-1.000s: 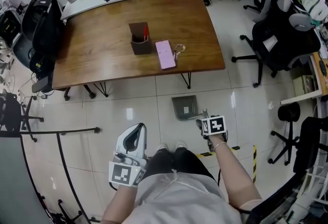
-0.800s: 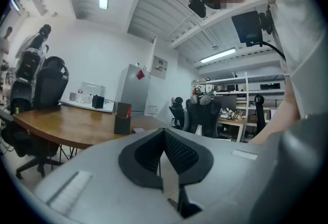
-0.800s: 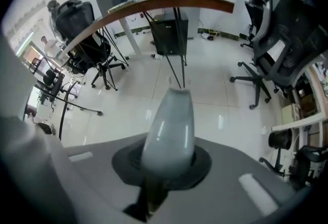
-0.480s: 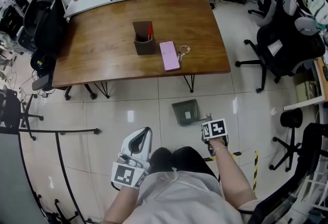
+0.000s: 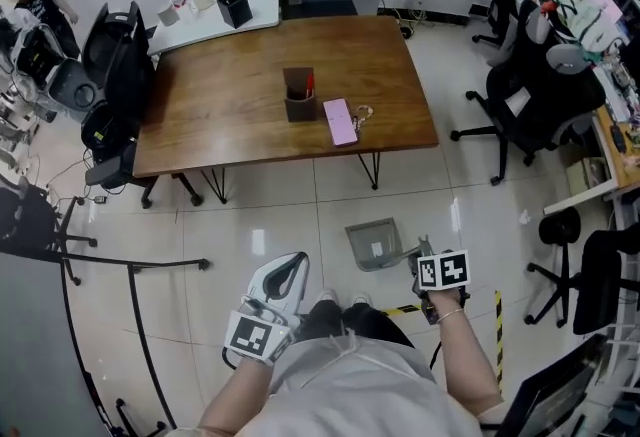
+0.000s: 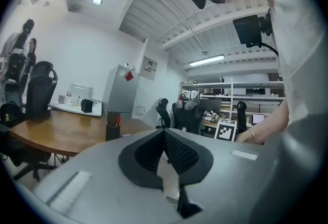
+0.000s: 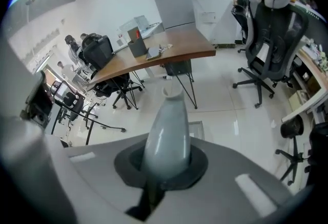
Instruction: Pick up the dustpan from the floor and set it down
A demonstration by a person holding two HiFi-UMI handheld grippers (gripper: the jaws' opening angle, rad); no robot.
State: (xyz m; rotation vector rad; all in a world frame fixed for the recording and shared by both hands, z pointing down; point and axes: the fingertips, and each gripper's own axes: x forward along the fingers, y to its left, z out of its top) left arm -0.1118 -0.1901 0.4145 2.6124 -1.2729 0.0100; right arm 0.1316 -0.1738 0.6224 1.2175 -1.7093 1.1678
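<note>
The grey dustpan hangs tilted just above the pale tiled floor, in front of the person's feet. Its rounded grey handle runs up between the jaws of my right gripper, which is shut on it and points steeply down. In the head view the right gripper sits at the pan's right rear corner, under its marker cube. My left gripper, white, is held low on the left, away from the dustpan. Its black jaws meet at the tips with nothing between them.
A wooden table stands ahead with a pen holder and a pink phone. Black office chairs crowd the right, more chairs the left. A black rack frame runs along the lower left. Yellow-black tape marks the floor.
My right gripper has closed on the dustpan's handle and risen with it, so the pan has left the floor. The left gripper has come up a little as well.
</note>
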